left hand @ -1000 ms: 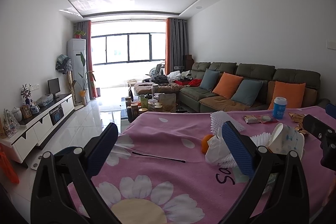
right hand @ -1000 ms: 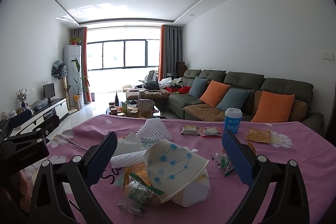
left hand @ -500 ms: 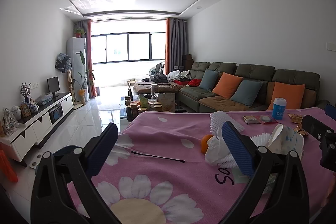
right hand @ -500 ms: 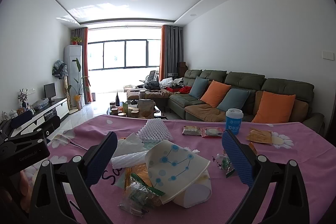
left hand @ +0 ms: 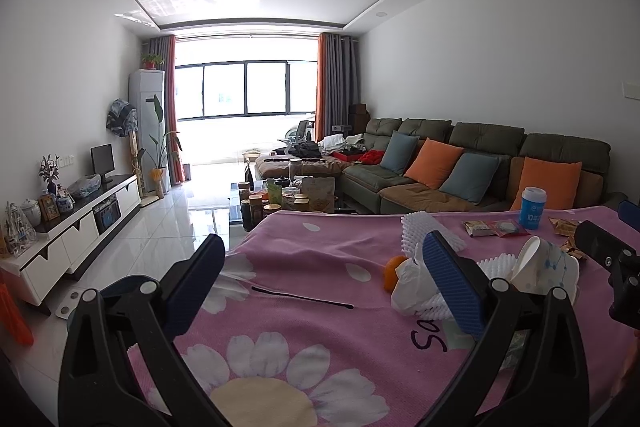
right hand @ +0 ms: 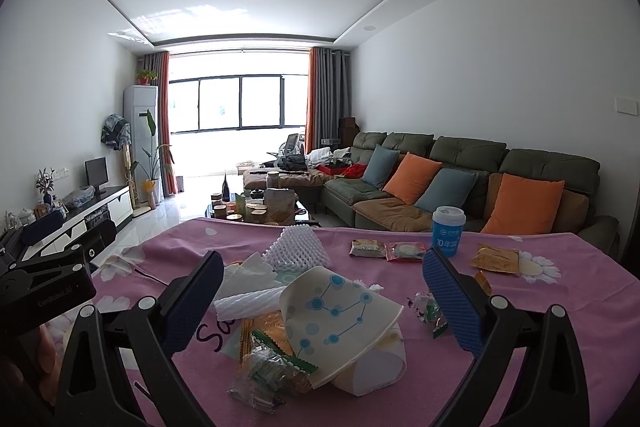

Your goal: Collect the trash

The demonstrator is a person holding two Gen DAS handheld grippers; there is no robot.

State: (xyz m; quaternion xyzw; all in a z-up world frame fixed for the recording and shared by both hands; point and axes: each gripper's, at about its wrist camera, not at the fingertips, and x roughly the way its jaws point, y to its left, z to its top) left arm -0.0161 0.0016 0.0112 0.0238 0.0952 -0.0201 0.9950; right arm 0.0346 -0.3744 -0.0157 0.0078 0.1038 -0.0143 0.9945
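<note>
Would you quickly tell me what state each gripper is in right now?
Left gripper: open, holding nothing.
Right gripper: open, holding nothing.

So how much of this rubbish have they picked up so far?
Nothing looks collected yet. Both the left gripper and right gripper are open and empty. The crushed white paper cup with blue dots, white foam fruit net, crinkly snack wrappers and blue paper cup all lie on the pink flowered tablecloth.

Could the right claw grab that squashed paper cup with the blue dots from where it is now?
Probably yes. The right claw is open and the paper cup lies on top of the trash pile directly between its fingers, with nothing covering it.
</note>
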